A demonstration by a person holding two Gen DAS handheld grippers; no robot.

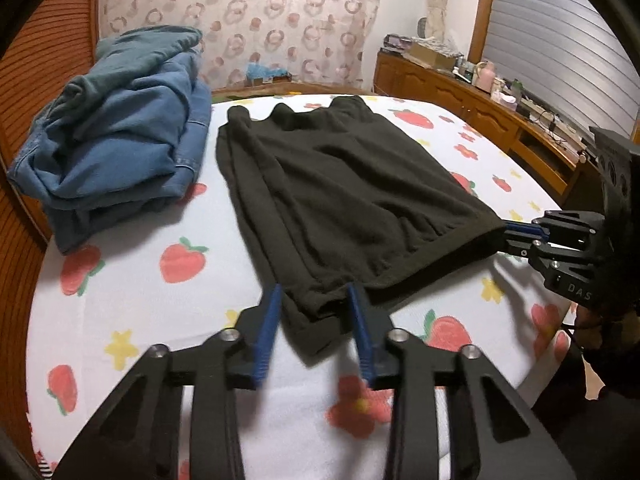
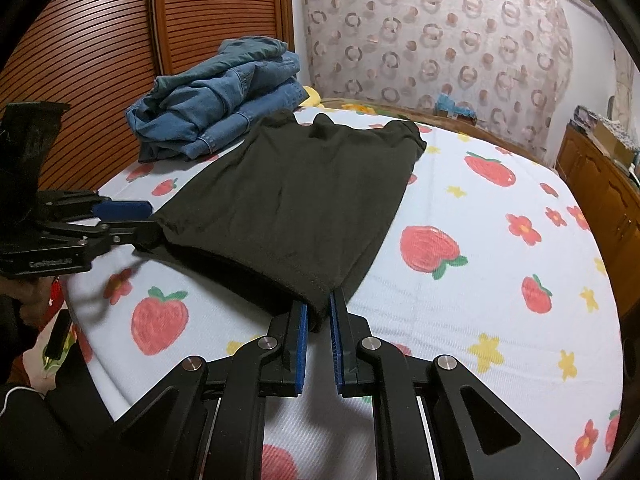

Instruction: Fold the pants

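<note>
Both claws are working the near edge of the dark pants, which are lying folded flat on the strawberry-print bed. On the left claw, the blue fingers are standing apart, straddling the near left corner of the cloth without pinching it. On the right claw, the fingers are nearly together and clamping the other near corner (its own camera is showing the fabric squeezed between the blue pads).

Just beside the pants, toward the slatted wooden wardrobe, a heap of blue jeans is sitting; from the right wrist view its near edge is looking to be touching or slightly overlapped by the pants, though I cannot tell which. A patterned curtain is hanging beyond the bed.

Only the left wrist view is showing the wooden sideboard cluttered with small things too blurred to name. The far hem of the pants is bunching up, and the layers underneath are hidden.
</note>
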